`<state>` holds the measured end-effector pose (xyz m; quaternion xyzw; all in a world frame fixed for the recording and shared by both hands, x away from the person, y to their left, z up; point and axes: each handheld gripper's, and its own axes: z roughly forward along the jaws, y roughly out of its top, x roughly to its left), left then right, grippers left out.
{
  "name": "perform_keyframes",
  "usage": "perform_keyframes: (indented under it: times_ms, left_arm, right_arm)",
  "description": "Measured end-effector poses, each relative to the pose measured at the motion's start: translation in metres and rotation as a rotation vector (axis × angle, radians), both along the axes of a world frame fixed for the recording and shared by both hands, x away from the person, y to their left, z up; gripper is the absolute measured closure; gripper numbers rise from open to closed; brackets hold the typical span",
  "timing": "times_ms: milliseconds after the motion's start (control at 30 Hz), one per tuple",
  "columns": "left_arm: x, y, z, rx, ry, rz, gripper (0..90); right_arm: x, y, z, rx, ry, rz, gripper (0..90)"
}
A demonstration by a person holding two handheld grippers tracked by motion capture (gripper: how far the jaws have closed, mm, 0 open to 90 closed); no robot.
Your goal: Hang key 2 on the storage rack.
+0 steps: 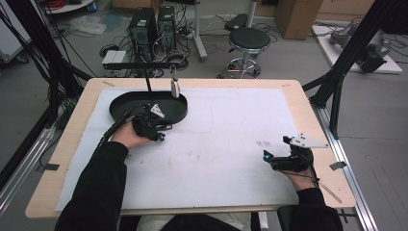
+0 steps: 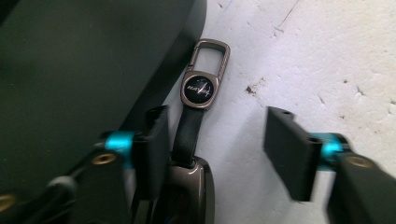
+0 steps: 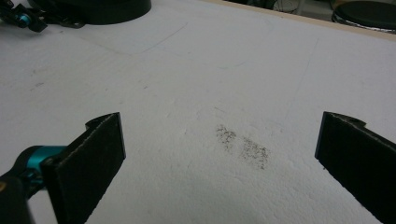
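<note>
Lying on the white foam mat [image 1: 231,139] hard against the outer wall of the black oval tray [image 1: 126,104], a car key fob [image 2: 187,191] with its leather strap and carabiner clip [image 2: 205,74] is sitting between the half-open jaws of the left gripper [image 2: 217,147]. Its long axis is running straight away from the gripper, clip end farthest, and it is lying close to the jaw on the tray side, with a wide gap to the other; neither pad is pressing on it yet, so nothing is gripped. The left hand is by far the nearer; the right gripper [image 3: 219,163] is waiting well apart over bare mat, jaws wide and holding nothing. Counted: one key fob, one tray, two grippers, and one small metal piece [image 1: 175,88] hanging from a stand above the tray.
</note>
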<state>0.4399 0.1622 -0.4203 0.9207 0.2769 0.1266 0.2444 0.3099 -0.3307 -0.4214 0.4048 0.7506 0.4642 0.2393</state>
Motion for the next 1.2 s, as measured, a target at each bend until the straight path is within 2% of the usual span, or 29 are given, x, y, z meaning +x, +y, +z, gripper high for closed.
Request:
perform_keyframes:
  times_ms: [67,200,333,467,567,667,767,933,1067,1200]
  left_arm:
    - [0.001,0.000,-0.001,0.003,-0.006,0.006,50.2]
    - [0.001,-0.001,-0.001,0.002,-0.004,0.004,56.2]
    - [0.000,-0.001,-0.001,0.034,-0.037,0.020,74.0]
    - [0.000,-0.001,-0.001,0.038,-0.040,0.028,81.9]
    - [0.000,0.000,-0.001,0.034,-0.043,0.022,85.1]
    - [-0.002,-0.001,-0.001,0.052,-0.067,0.005,86.6]
    - [-0.003,0.000,0.001,0.049,-0.067,-0.002,87.3]
    - [-0.007,0.000,0.008,0.076,-0.102,-0.032,87.6]
    - [-0.011,0.003,0.016,0.058,-0.098,-0.034,87.8]
    - [-0.014,0.011,0.026,0.017,-0.091,-0.019,87.7]
  right_arm:
    - [0.000,0.000,0.000,-0.002,0.000,0.001,0.8]
    - [-0.002,0.000,0.000,-0.002,-0.002,0.003,0.8]
    - [-0.003,-0.001,0.000,0.003,0.001,-0.003,0.8]
    - [-0.003,-0.002,0.000,-0.001,-0.004,-0.007,0.8]
    - [-0.004,-0.003,0.000,0.000,-0.001,-0.009,0.8]
    - [-0.004,-0.003,0.000,-0.001,-0.002,-0.008,0.8]
    - [-0.003,-0.003,0.000,0.000,-0.001,-0.008,0.8]
    - [-0.004,-0.004,0.000,0.004,-0.003,-0.012,0.8]
    - [-0.005,-0.003,0.001,-0.001,-0.002,-0.014,0.8]
    - [-0.005,-0.002,0.002,-0.012,-0.013,-0.018,0.9]
